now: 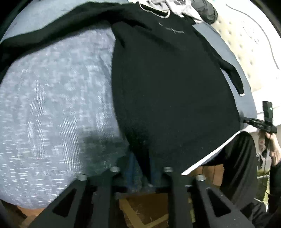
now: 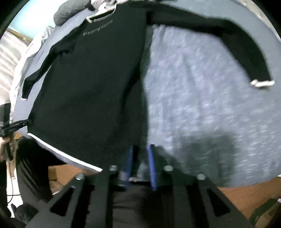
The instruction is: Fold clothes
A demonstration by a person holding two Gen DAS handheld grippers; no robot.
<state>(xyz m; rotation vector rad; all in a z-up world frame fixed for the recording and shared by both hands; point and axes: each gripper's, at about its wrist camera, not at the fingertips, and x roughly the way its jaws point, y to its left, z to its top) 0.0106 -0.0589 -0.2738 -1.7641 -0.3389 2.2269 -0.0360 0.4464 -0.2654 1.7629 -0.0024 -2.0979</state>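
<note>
A black long-sleeved sweater (image 1: 166,87) with a white hem stripe lies spread on a grey-blue bed cover (image 1: 52,105). Its collar points away from me. My left gripper (image 1: 143,168) is shut on the hem's left corner, with black cloth running down between the blue fingers. In this view my right gripper (image 1: 244,120) bites the hem's other corner. The right wrist view shows the same sweater (image 2: 91,87). There my right gripper (image 2: 140,163) is shut on dark cloth at its corner, and the left gripper (image 2: 29,121) holds the far one. One sleeve (image 2: 237,38) stretches out sideways, ending in a white cuff (image 2: 261,83).
A pile of light and dark clothes (image 1: 184,7) lies beyond the collar. A white quilted surface (image 1: 245,52) borders the bed on the right. Below the bed's near edge are a wooden floor (image 1: 144,210), a person's dark trousers (image 1: 242,157) and a hand (image 1: 274,149).
</note>
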